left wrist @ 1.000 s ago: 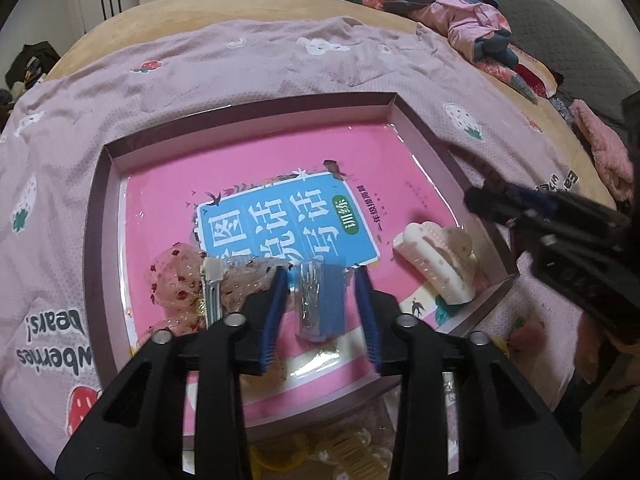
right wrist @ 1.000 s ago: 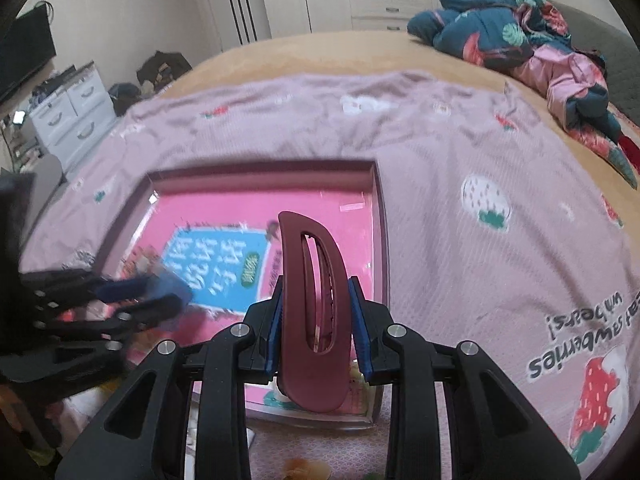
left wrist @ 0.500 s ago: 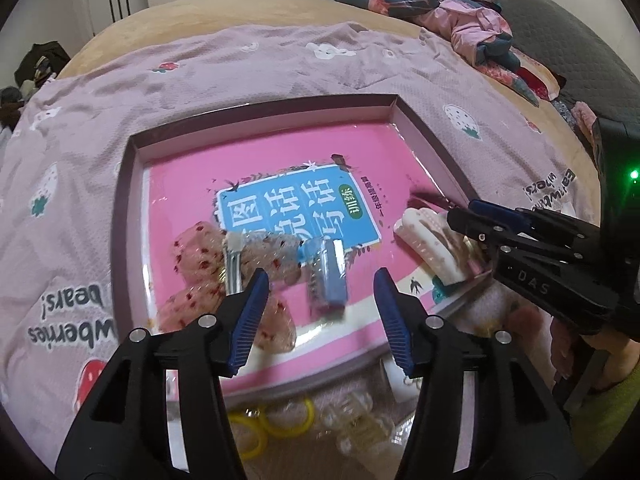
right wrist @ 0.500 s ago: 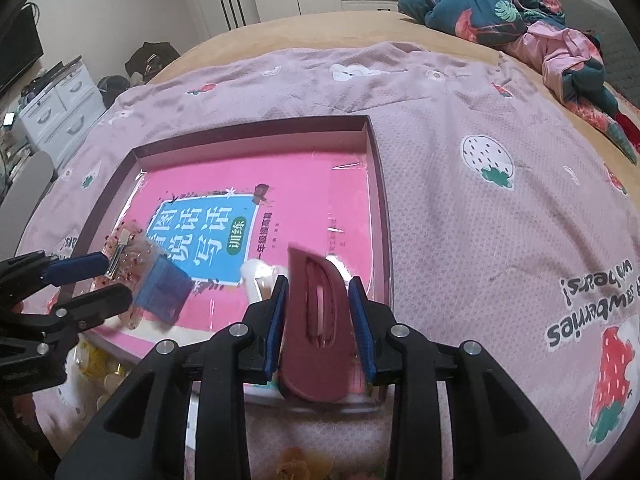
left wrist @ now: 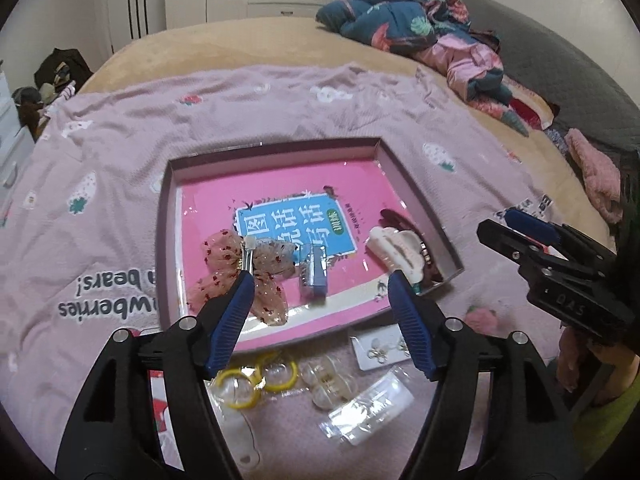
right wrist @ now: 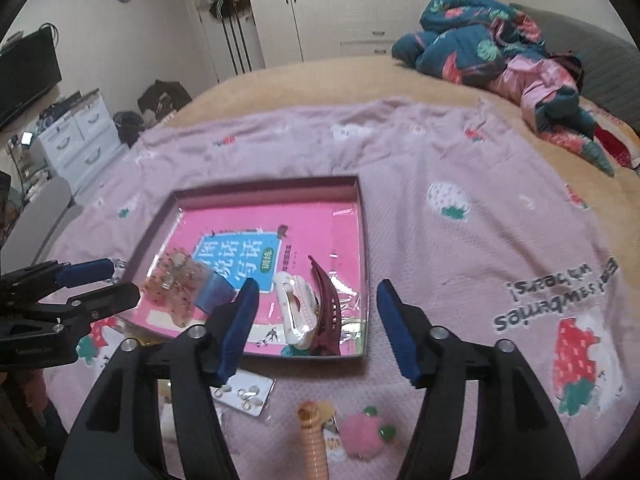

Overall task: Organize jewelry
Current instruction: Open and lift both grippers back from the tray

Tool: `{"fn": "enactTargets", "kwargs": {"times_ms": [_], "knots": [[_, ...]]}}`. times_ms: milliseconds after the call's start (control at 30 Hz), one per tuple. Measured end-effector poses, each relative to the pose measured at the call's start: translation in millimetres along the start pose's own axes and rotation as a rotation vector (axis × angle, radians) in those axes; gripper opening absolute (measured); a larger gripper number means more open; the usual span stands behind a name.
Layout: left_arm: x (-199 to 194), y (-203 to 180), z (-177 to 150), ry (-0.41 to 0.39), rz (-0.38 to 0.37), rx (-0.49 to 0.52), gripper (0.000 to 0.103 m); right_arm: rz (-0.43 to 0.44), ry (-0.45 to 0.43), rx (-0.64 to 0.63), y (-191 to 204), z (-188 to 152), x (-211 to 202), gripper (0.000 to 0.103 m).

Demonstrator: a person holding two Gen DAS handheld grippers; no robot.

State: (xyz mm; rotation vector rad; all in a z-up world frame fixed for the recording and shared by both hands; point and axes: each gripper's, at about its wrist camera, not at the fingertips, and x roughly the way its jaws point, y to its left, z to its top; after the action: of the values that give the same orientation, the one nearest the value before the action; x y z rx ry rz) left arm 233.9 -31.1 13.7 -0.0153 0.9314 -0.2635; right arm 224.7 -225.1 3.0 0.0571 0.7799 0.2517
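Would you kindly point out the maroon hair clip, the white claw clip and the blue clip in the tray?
maroon hair clip [right wrist: 326, 312]: right wrist view, on its curved body.
white claw clip [left wrist: 394, 249]: left wrist view, on its scalloped top.
blue clip [left wrist: 316, 274]: left wrist view, on its blue face.

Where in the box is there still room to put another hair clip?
The far half of the box is bare, between the back wall and the blue label. The near side is crowded: the pink bow on the left, the blue clip in the middle, the white clip and the dark red clip at the right corner.
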Motion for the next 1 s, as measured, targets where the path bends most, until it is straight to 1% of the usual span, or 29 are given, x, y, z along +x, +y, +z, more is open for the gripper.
{"fn": "enactTargets", "kwargs": {"times_ms": [33,100,200,267,333,467,533,567,633,867,933,1000], "knots": [[-5.2,-0.9,-0.8,-0.009,0.001,0.001,0.064,-0.002,-0.011,-0.001,0.0,0.3,-6.3,0.064],[-16.4,-4.1,-1.3,-0.024,0.004,0.001,0.066,-0.002,-0.031,0.001,-0.1,1.4,-19.5,0.068],[-33.1,-7.3,-2.7,-0.053,0.004,0.001,0.069,-0.005,-0.065,-0.001,-0.1,2.0,-40.4,0.069],[-44.4,-10.3,-4.3,-0.07,-0.002,0.005,0.07,-0.007,-0.093,-0.002,-0.1,2.1,-55.6,0.071],[-55.0,-13.0,-6.0,-0.091,-0.012,0.014,0.071,-0.01,-0.116,-0.001,-0.2,1.7,-67.8,0.076],[-70.8,-17.1,-11.6,-0.115,-0.016,0.016,0.077,-0.021,-0.16,-0.007,0.5,2.8,-94.1,0.078],[-79.4,-20.8,-13.8,-0.124,-0.012,0.027,0.079,-0.026,-0.183,-0.004,0.2,3.5,-106.4,0.083],[-82.8,-22.4,-14.9,-0.128,-0.012,0.031,0.08,-0.03,-0.199,-0.001,-0.1,3.9,-114.6,0.084],[-91.1,-26.5,-16.4,-0.143,-0.018,0.047,0.086,-0.037,-0.22,0.002,0.1,3.9,-127.3,0.087],[-112.8,-33.9,-26.2,-0.188,-0.035,0.068,0.088,-0.067,-0.266,-0.019,3.6,-0.3,-160.6,0.091],[-116.8,-36.2,-30.7,-0.197,-0.039,0.075,0.091,-0.077,-0.278,-0.02,4.3,-3.3,-168.2,0.093],[-120.8,-37.2,-36.4,-0.207,-0.048,0.077,0.092,-0.085,-0.293,-0.019,5.3,-7.3,-176.9,0.095]]}}
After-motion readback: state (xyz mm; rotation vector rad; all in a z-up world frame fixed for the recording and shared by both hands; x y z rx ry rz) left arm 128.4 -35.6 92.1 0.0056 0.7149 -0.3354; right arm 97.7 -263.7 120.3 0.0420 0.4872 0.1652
